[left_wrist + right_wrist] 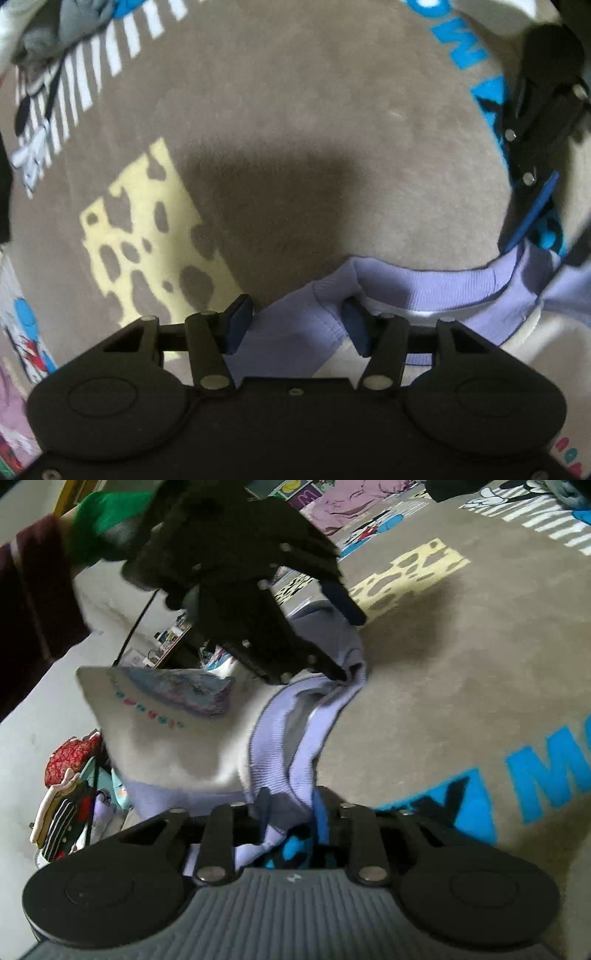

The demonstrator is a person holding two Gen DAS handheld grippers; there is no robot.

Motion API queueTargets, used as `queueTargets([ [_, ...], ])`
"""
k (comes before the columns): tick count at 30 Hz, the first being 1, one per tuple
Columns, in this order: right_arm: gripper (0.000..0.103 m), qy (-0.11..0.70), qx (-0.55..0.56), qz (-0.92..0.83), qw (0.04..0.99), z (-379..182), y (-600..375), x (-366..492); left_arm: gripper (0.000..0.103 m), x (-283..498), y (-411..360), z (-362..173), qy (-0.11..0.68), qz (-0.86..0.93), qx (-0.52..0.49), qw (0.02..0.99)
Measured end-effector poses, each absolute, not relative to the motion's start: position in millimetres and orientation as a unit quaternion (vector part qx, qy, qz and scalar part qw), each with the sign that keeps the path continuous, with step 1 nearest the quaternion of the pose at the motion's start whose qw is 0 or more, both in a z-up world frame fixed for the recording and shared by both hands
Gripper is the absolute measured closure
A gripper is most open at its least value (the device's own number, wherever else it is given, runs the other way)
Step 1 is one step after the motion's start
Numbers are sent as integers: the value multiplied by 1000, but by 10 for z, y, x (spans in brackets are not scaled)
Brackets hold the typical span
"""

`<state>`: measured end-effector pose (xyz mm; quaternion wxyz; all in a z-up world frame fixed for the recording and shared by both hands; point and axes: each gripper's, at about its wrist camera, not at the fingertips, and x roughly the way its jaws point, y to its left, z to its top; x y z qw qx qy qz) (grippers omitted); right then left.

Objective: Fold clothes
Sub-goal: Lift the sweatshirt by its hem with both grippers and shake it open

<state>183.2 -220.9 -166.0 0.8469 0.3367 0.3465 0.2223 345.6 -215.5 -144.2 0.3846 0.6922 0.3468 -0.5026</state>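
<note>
A white top with lilac sleeves and a lilac ribbed collar point(424, 288) hangs above the brown rug, held by its shoulders. My left gripper point(297, 325) has its jaws apart, and the lilac shoulder cloth point(295, 332) lies between the blue pads. It also shows in the right wrist view point(343, 642), over the same shoulder. My right gripper point(291, 812) is closed on the other lilac shoulder point(280, 775). In the left wrist view it shows at the right edge point(532, 221). The white front with coloured letters point(155, 716) hangs to the left.
A brown cartoon rug point(295, 129) with a yellow cheese print point(147, 236) and blue letters point(546, 771) lies below. Grey clothes point(66, 26) sit at its far corner. More clothes are piled on the floor point(70, 794). A pink garment point(354, 502) lies beyond the rug.
</note>
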Motion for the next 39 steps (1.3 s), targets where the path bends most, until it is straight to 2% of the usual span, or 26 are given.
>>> queueTargets([
  [3, 58, 344, 334, 228, 848, -1632, -2185, 1798, 51, 3492, -2198, -1454, 376, -490, 683, 391],
  [5, 56, 344, 334, 228, 847, -1620, -2183, 1785, 78, 3441, -2173, -1436, 381, -491, 679, 390],
  [8, 55, 345, 339, 229, 845, -1613, -2210, 1788, 94, 3299, -2048, -1385, 357, -489, 685, 405],
  [17, 48, 337, 325, 224, 855, -1577, -2184, 1738, 98, 3072, -1462, -747, 307, -454, 568, 614],
  [20, 41, 333, 322, 226, 857, -1565, -2164, 1730, 98, 2983, -1275, -455, 279, -431, 521, 682],
  [22, 32, 328, 318, 224, 861, -1538, -2150, 1718, 98, 2905, -1134, -238, 256, -414, 492, 722],
  [27, 29, 285, 337, 196, 875, -1491, -2261, 1715, 98, 2650, -821, 161, 210, -372, 447, 786],
  [29, 33, 263, 347, 194, 879, -1453, -2307, 1729, 98, 2560, -686, 274, 198, -357, 426, 808],
  [30, 40, 253, 344, 196, 883, -1419, -2314, 1735, 98, 2524, -628, 308, 193, -352, 416, 816],
  [31, 52, 245, 338, 202, 886, -1374, -2305, 1742, 98, 2489, -570, 342, 188, -347, 406, 824],
  [32, 58, 240, 331, 209, 888, -1322, -2291, 1753, 98, 2454, -512, 373, 184, -342, 396, 832],
  [34, 81, 231, 315, 224, 893, -1209, -2256, 1778, 98, 2390, -392, 425, 174, -331, 377, 848],
  [36, 96, 221, 295, 234, 899, -1070, -2229, 1786, 98, 2339, -276, 486, 165, -315, 360, 863],
  [39, 97, 210, 278, 238, 907, -818, -2246, 1833, 98, 2295, -76, 631, 155, -289, 323, 888],
])
